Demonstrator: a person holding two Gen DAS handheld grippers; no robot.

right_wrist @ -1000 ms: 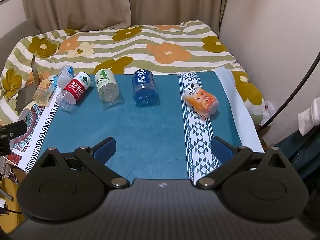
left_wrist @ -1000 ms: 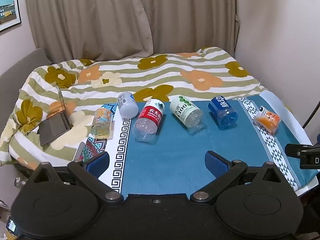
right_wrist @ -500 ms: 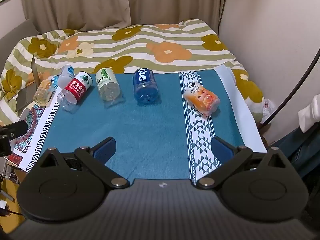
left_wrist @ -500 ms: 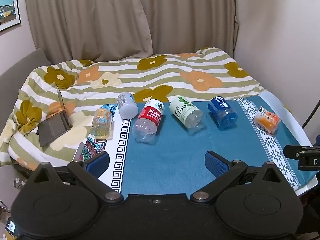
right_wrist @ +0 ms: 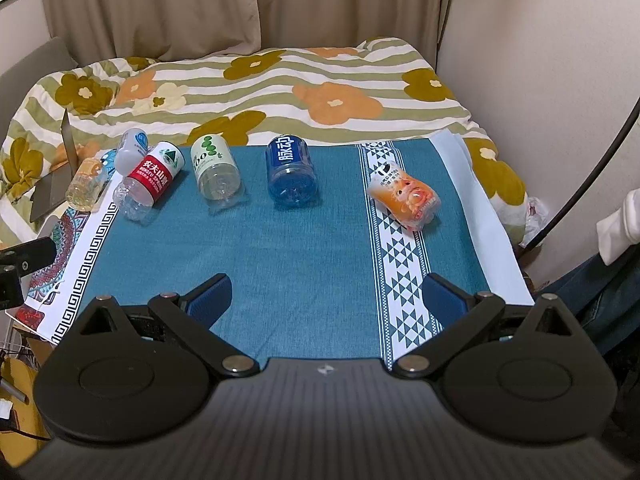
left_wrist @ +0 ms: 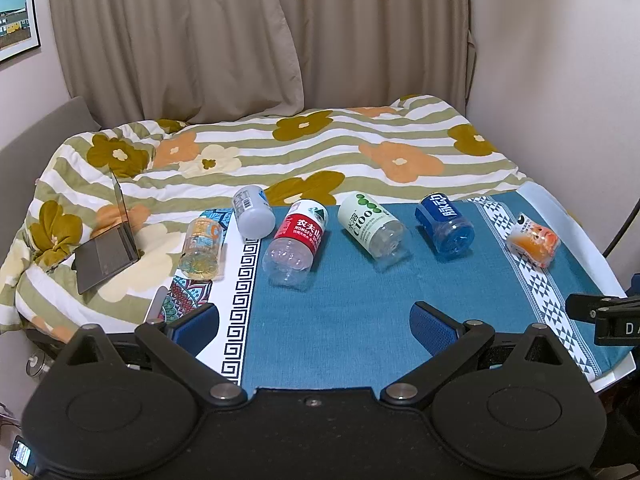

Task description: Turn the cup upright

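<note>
Several cut-off bottle cups lie on their sides in a row across a blue cloth (left_wrist: 360,312) (right_wrist: 304,248): an orange-printed cup (left_wrist: 534,240) (right_wrist: 406,196), a blue cup (left_wrist: 444,220) (right_wrist: 291,170), a green-dotted white cup (left_wrist: 370,226) (right_wrist: 214,170), a red-labelled clear cup (left_wrist: 298,240) (right_wrist: 150,182), a grey-white cup (left_wrist: 253,211) (right_wrist: 130,150) and a yellowish cup (left_wrist: 201,248) (right_wrist: 86,182). My left gripper (left_wrist: 314,322) hangs open near the cloth's front edge, well short of the cups. My right gripper (right_wrist: 326,294) is open too, empty, nearer the front right.
The cloth covers a small table set against a bed with a flowered striped duvet (left_wrist: 320,148). An open laptop (left_wrist: 110,240) rests on the duvet at left. Curtains and walls stand behind. A black cable (right_wrist: 592,168) arcs at right, beside a person's sleeve (right_wrist: 620,228).
Both views shifted slightly: the cups sit a little higher and smaller in the frames, so both grippers drifted back or up a touch. No cup has moved.
</note>
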